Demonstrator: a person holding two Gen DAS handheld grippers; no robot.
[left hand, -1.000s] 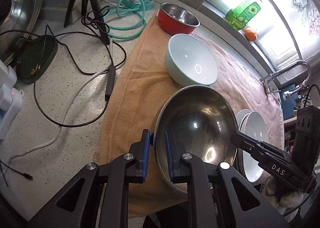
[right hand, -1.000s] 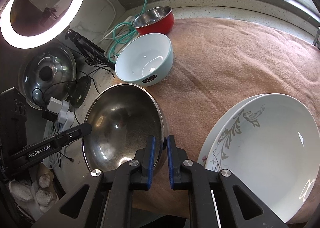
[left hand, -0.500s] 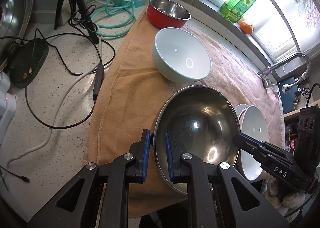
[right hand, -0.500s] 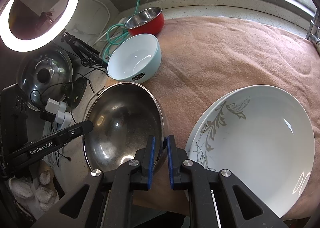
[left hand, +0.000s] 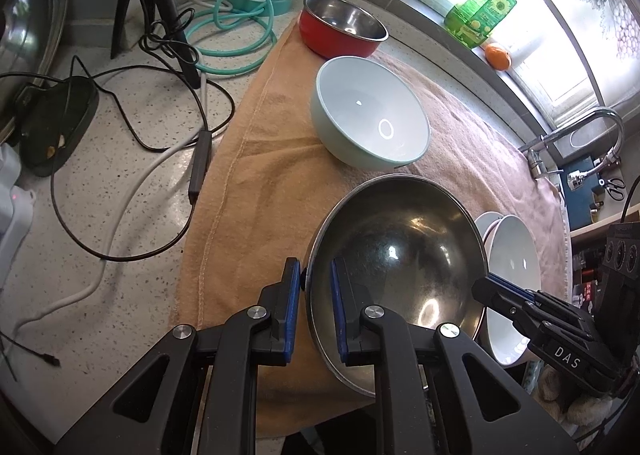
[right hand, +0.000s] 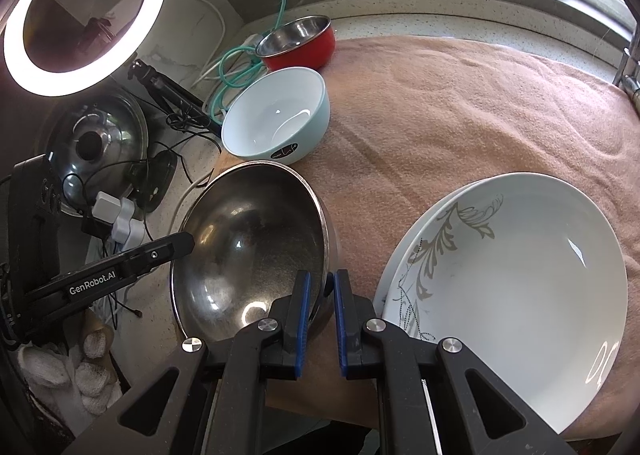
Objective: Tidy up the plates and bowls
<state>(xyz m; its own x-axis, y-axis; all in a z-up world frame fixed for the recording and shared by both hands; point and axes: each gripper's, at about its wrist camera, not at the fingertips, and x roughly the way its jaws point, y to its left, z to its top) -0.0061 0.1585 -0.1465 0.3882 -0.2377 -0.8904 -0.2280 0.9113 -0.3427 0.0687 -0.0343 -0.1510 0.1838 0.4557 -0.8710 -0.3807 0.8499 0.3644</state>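
Kitchen counter under a tan towel (left hand: 256, 159) is your working ground. Nearest you, the steel bowl (left hand: 400, 255) hangs between both tongs: left gripper (left hand: 314, 279) and right gripper (right hand: 320, 291) are each clamped narrowly on opposite rims. Keep them level and pulling evenly. Beyond sit the white plates (right hand: 520, 283), pale bowl (left hand: 370, 111), then red bowl (left hand: 340, 31).

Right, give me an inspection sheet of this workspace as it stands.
Surface: speckled counter with a towel over it.
Job's things: steel bowl near edge; pale bowl and red bowl behind it; two stacked white plates to the right.
Clutter: pot lid, power adapters.
Grippers: left gripper and right gripper each shut on the steel bowl's rim, opposite sides.
Cables: black cables, teal hose left of towel.
Surroundings: ring light, tripod, soap bottle, orange, tap.
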